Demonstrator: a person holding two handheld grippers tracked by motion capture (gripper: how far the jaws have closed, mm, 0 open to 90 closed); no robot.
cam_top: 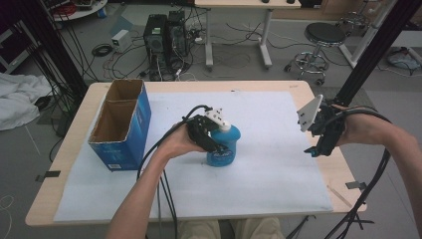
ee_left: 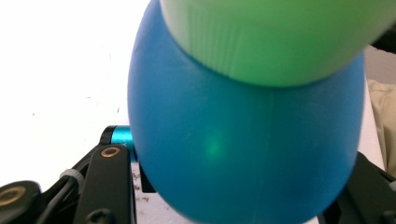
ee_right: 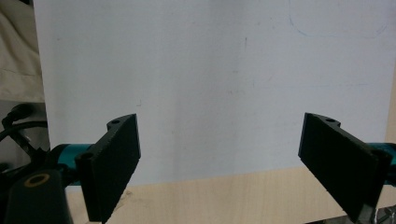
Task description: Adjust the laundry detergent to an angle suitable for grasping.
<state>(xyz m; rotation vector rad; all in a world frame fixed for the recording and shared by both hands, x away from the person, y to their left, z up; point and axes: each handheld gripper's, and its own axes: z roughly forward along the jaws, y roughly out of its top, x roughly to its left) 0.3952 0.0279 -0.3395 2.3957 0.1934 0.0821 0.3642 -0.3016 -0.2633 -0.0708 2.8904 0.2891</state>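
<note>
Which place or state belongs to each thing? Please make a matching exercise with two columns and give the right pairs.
Things:
1. blue bottle
2. blue cardboard box
3. right gripper
4. white sheet

Places or states:
A. jaws open, nothing between them
B. spread over the table top
C. clamped in the left gripper
D. open at the top, at the table's left

Pairs: 1-C, 2-D, 3-A, 4-B

one blue bottle (cam_top: 225, 148), one cardboard box (cam_top: 121, 124), two grippers
</note>
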